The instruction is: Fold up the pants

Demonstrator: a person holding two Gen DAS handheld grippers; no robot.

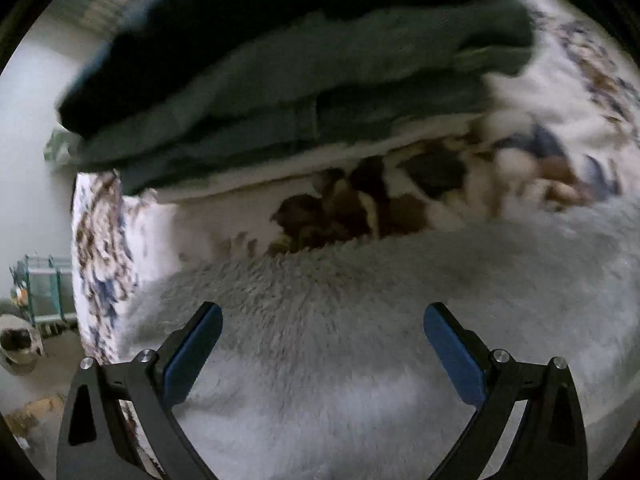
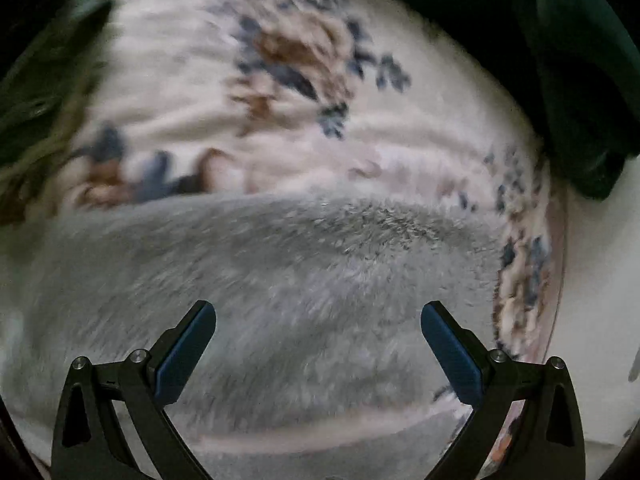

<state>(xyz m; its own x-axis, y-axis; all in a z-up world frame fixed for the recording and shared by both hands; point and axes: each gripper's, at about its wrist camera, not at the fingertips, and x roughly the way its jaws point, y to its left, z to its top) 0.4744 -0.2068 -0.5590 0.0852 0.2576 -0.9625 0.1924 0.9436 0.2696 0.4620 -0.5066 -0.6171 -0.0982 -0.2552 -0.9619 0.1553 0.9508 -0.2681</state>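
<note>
The dark green pants (image 1: 300, 76) lie in folded, stacked layers on the floral bedspread (image 1: 568, 80), across the top of the left wrist view. My left gripper (image 1: 323, 320) is open and empty, over a grey fluffy blanket (image 1: 360, 320) below the pants. In the right wrist view a dark green edge of the pants (image 2: 44, 92) shows at the far left. My right gripper (image 2: 318, 318) is open and empty over the same grey blanket (image 2: 280, 280). Both views are blurred by motion.
A second dark green cloth (image 2: 580, 80) lies at the top right of the right wrist view. The bed edge drops at the left of the left wrist view, with a teal rack (image 1: 44, 288) and floor beyond. The floral bedspread (image 2: 260, 80) stretches past the blanket.
</note>
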